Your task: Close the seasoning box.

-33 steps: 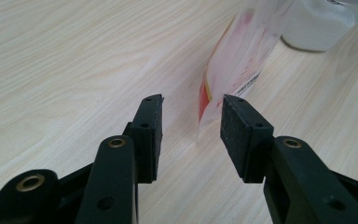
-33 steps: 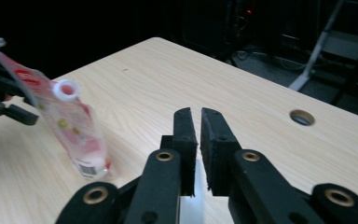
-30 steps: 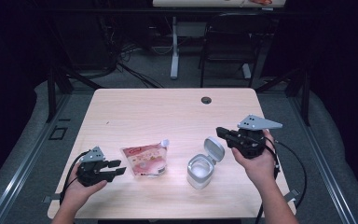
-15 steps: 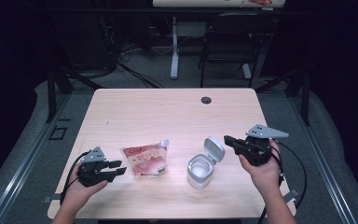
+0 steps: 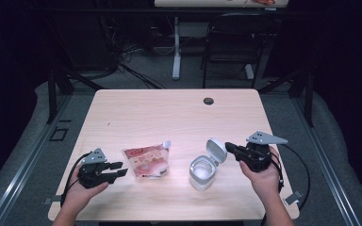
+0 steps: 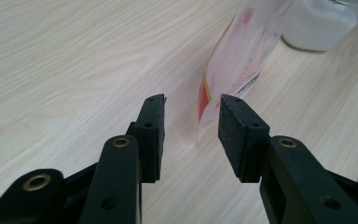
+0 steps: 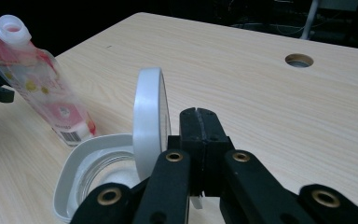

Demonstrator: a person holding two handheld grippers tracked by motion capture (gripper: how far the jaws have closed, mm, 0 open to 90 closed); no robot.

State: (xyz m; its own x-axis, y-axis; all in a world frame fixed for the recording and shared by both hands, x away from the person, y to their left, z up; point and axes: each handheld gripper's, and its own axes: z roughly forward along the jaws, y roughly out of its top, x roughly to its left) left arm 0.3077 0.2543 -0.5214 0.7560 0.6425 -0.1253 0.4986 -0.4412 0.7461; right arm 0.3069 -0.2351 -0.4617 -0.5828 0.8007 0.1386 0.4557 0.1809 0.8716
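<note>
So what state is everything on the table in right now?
Clear square container with white rim: open, its round white lid flipped up.
Red and white spouted pouch: lying flat, uncapped.
Left gripper: open, at the pouch's corner.
Right gripper: shut, empty, beside the lid.

Far half of desk: bare wood, free passage.
Cable hole: 12 o'clock edge.
Pouch: blocks left gripper at 3 o'clock.
Jar w/ raised lid: blocks right gripper at 9 o'clock.
Pouch–jar gap: narrow.
</note>
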